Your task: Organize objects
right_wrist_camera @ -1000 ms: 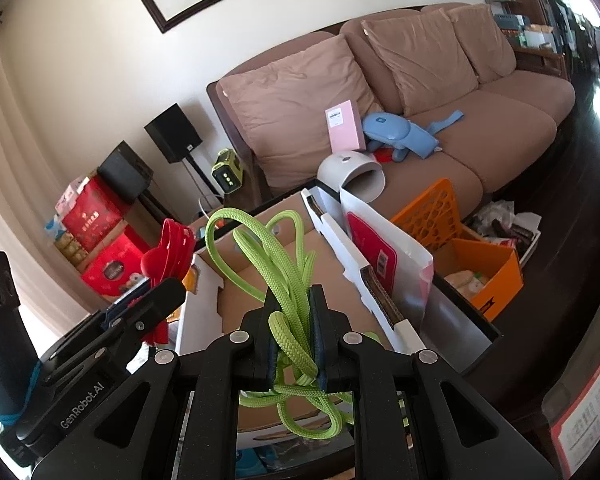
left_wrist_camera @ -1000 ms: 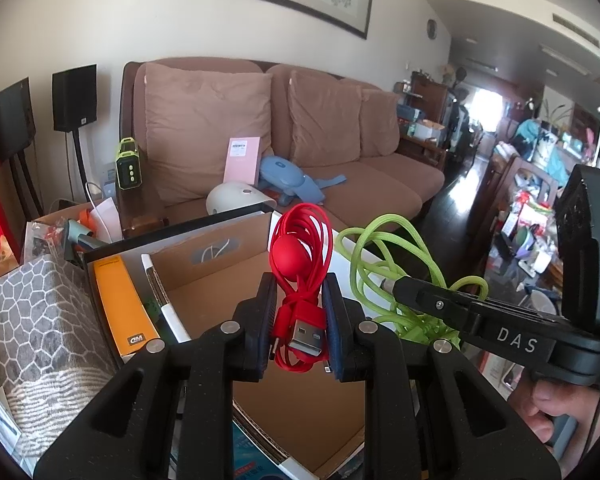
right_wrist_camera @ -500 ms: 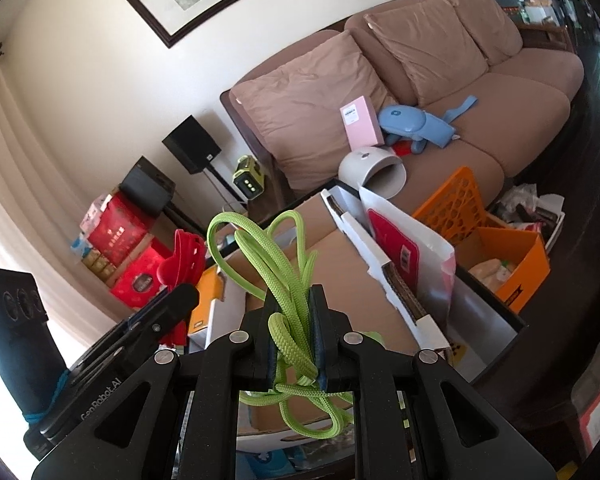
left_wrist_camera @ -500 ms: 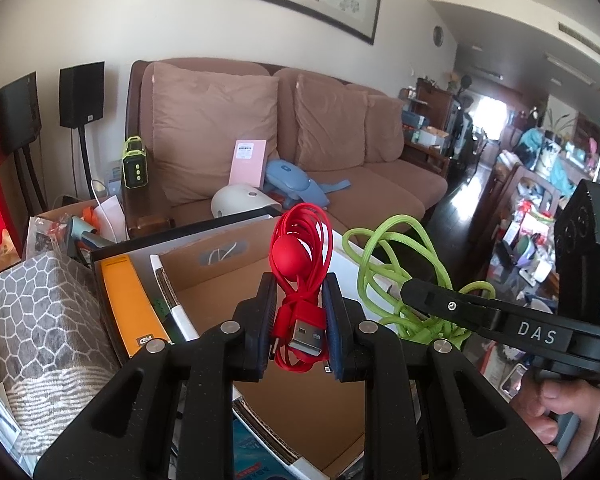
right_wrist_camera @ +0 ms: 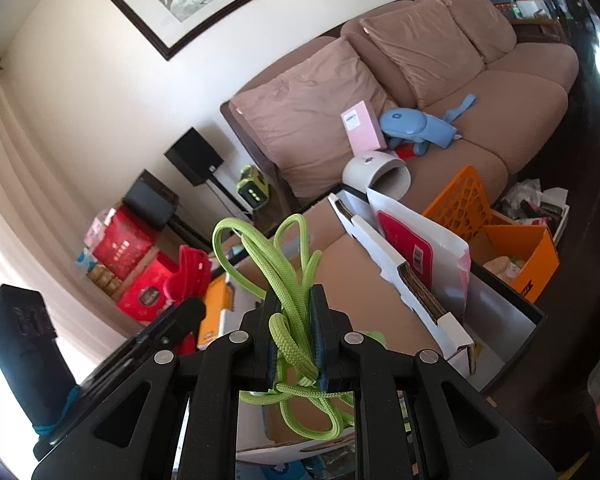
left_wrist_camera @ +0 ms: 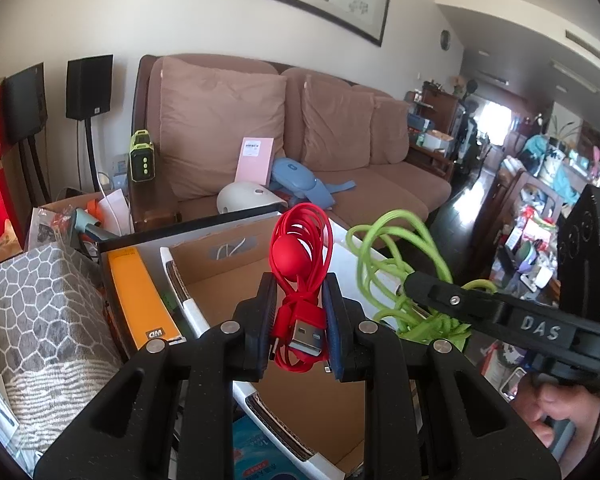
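Room: a living room with a brown cushioned sofa [left_wrist_camera: 300,128] against the wall, beyond both sets of fingers.
Box: an open brown cardboard box [left_wrist_camera: 236,280] lies below and just ahead of the fingertips (likely where the cables are headed).
Left gripper [left_wrist_camera: 300,320]: fingers clamped on a coiled red USB cable [left_wrist_camera: 300,252], pinched across its gathered middle so the loops cannot spring apart.
Red cable axis: long axis upright between the fingers, loops pointing up, metal plug at the bottom facing the camera.
Right gripper [right_wrist_camera: 294,336]: fingers pressed together on a bundled lime-green braided cable [right_wrist_camera: 288,280], held over the box.
Green cable axis: loops fan upward above the fingertips; slack strands hang below them.
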Tool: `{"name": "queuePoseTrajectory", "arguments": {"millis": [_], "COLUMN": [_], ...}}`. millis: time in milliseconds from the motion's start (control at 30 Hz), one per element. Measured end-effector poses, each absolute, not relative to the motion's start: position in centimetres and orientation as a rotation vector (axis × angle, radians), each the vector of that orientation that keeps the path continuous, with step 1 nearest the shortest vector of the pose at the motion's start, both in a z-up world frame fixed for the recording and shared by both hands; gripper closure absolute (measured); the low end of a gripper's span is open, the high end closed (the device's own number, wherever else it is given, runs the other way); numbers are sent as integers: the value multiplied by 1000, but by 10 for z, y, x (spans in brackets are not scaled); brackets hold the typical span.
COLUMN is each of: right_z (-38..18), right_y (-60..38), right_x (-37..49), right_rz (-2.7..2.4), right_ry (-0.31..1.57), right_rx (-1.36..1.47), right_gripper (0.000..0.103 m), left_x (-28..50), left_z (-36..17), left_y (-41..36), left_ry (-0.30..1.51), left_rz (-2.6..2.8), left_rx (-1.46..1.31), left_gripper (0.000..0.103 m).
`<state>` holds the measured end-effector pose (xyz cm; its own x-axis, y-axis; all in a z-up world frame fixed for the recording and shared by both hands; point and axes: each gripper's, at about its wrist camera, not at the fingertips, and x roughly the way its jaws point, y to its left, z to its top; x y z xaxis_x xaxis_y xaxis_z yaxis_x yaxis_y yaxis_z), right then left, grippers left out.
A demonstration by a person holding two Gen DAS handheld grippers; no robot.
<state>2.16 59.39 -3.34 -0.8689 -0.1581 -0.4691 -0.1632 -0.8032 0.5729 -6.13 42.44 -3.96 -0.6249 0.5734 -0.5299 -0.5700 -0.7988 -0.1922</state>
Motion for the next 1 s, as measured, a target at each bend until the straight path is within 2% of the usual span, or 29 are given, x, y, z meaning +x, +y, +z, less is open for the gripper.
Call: {"name": "queuePoseTrajectory", "arguments": {"millis": [1000], "right_z": [-49], "right_y": [589], "right_x": [10], "right_rz": [2848], "right_ry": [954], "right_rx": [-924], "right_gripper": [89], "left_x": [-62], "left_z": [-50], "left_y": [428], "left_ry": [-26], "left_rz": [2322], "left_rx": [-832], "left_gripper": [82]}}
